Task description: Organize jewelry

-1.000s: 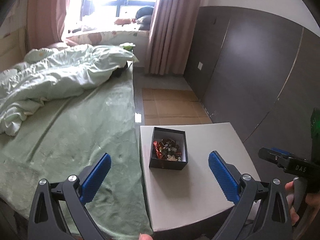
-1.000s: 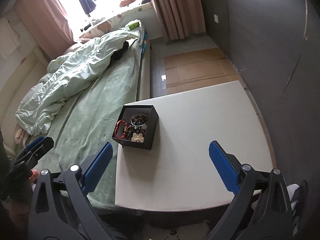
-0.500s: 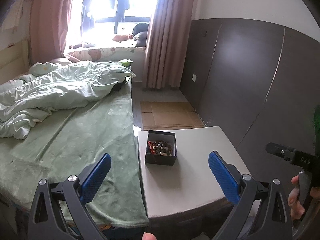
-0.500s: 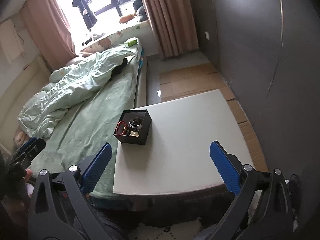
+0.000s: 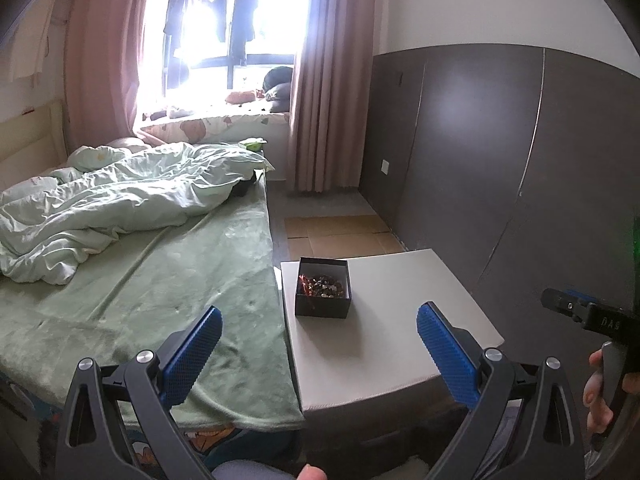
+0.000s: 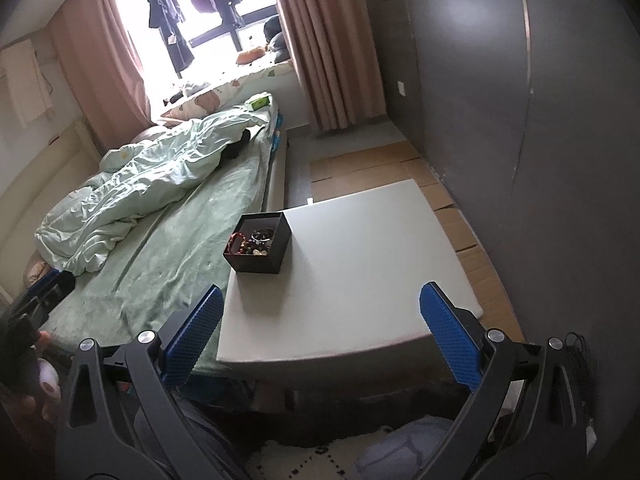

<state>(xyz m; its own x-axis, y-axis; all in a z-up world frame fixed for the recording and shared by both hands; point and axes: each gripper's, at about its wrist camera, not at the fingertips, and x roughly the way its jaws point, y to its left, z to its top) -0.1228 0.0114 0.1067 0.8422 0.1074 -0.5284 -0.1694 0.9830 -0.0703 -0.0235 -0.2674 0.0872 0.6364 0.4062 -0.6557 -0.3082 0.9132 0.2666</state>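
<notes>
A small black open box (image 5: 322, 292) holds a heap of mixed jewelry (image 5: 321, 284), with red beads among it. It stands near the left edge of a white table (image 5: 392, 320) beside the bed. The box also shows in the right wrist view (image 6: 258, 242), with the jewelry (image 6: 251, 238) inside. My left gripper (image 5: 318, 340) is open and empty, held well back from the table. My right gripper (image 6: 320, 332) is open and empty, above the table's near edge. The right gripper's body shows in the left wrist view (image 5: 592, 320).
A bed with a green cover (image 5: 160, 288) and a crumpled pale duvet (image 5: 120, 200) lies left of the table. A dark panelled wall (image 5: 500, 160) runs on the right. Cardboard sheets (image 5: 340, 236) lie on the floor beyond the table. A bright window (image 5: 224, 40) has pink curtains.
Both grippers have drawn back and up from the table, so the box looks smaller and farther. Both stay open and empty. The box has not moved.
</notes>
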